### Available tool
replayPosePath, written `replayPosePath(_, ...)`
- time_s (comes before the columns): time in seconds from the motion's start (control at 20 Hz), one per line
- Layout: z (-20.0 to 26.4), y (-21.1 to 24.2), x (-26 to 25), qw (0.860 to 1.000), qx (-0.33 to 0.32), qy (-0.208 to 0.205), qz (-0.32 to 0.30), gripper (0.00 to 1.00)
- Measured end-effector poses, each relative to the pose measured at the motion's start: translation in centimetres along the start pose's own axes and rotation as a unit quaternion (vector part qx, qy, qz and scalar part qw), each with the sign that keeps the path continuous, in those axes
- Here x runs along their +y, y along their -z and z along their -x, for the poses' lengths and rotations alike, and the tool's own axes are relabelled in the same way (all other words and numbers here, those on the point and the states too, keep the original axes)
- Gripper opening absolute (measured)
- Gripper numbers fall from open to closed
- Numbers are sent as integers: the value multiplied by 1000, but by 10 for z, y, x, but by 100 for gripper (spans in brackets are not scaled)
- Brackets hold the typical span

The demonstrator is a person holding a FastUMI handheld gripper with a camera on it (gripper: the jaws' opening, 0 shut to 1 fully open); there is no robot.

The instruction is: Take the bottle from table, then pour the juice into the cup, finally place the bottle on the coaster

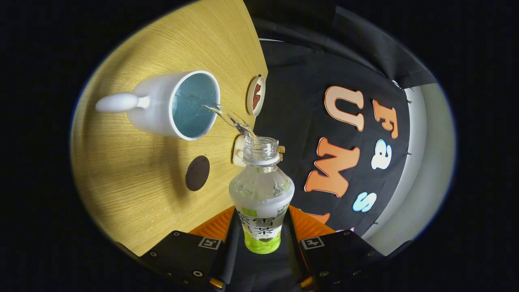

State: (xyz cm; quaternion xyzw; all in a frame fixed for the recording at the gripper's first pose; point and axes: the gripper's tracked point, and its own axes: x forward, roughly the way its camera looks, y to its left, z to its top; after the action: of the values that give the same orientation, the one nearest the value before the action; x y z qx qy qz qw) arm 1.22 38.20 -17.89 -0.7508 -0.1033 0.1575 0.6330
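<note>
My gripper (261, 231) is shut on a clear plastic bottle (261, 190) with a white and green label, held between the fingers and tipped over sideways. The bottle's cap is off. A thin clear stream (229, 117) runs from its open mouth (261, 145) into a white cup (170, 104) with a pale blue inside and a handle, standing on the wooden table (121, 182) beyond the fingers. A dark round coaster (197, 173) lies on the table between the cup and the bottle.
A small round dish (255, 96) with something brown in it sits near the table's far edge beside the cup. A small pale object (238, 152) lies partly hidden behind the bottle's neck. The booth's black cloth wall rises past the table's edge.
</note>
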Motion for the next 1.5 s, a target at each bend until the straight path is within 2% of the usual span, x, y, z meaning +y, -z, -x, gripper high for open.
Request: replayPosePath(1.5, -1, -7, -15, 996, -14, 7, 87, 56)
